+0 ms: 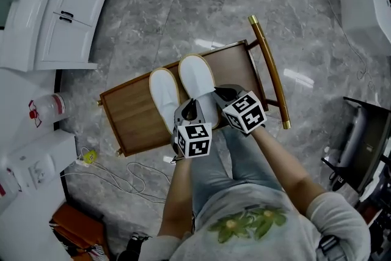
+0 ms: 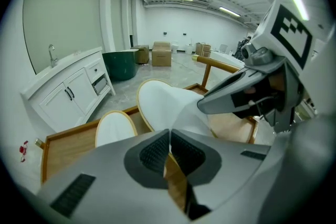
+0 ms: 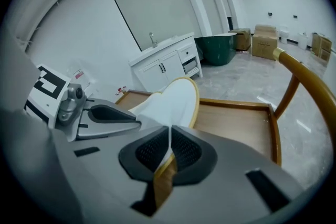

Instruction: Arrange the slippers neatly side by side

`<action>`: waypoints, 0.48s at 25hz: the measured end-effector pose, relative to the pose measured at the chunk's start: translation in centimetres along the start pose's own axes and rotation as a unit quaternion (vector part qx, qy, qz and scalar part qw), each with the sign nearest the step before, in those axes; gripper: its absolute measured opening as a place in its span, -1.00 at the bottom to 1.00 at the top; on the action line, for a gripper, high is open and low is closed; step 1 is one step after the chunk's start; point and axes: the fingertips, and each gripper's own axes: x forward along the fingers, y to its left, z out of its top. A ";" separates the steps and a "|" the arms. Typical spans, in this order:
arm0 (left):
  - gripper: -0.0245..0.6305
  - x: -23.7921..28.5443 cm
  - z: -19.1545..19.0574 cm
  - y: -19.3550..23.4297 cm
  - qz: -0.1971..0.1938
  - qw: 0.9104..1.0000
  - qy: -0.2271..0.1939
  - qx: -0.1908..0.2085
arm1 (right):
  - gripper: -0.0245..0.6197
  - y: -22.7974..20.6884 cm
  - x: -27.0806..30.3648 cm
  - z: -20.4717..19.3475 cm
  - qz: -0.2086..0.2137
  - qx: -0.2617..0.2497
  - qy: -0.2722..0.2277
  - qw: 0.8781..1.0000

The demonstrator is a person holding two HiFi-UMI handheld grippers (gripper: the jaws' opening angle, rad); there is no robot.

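Observation:
Two white slippers with tan rims are on a wooden tray cart [image 1: 131, 113]. The left slipper [image 1: 164, 98] [image 2: 113, 128] lies flat on the tray. The right slipper [image 1: 198, 84] [image 2: 168, 102] [image 3: 173, 102] is held at its heel end by both grippers and looks tilted up off the wood. My left gripper [image 1: 193, 108] [image 2: 169, 136] is shut on the heel's left edge. On the heel's right edge my right gripper [image 1: 221, 95] [image 3: 170, 134] is shut too. Each gripper shows in the other's view, the right gripper [image 2: 247, 92] and the left gripper [image 3: 100, 113].
The cart's gold handle bar [image 1: 272, 76] runs along its right side. A white cabinet [image 1: 67, 9] with a sink stands at the far left, with a bottle [image 1: 46, 108] and loose cables [image 1: 122, 174] on the grey floor. Dark equipment [image 1: 360, 143] stands at right.

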 end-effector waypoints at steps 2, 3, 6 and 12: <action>-0.85 -0.1 -0.5 0.4 0.003 1.000 0.003 -0.008 | -0.86 0.5 0.4 0.0 0.004 -0.006 0.003 1.000; -0.85 -0.1 -0.8 0.6 0.004 1.000 0.005 -0.010 | -0.86 0.7 0.6 -0.1 0.005 -0.008 0.006 1.000; -0.85 0.0 -1.5 1.0 0.004 1.000 0.011 -0.019 | -0.86 1.0 1.2 -0.5 0.005 -0.011 0.012 1.000; -0.85 0.6 -2.3 1.6 0.000 1.000 0.022 -0.018 | -0.86 1.0 2.3 -1.2 0.001 -0.010 0.025 1.000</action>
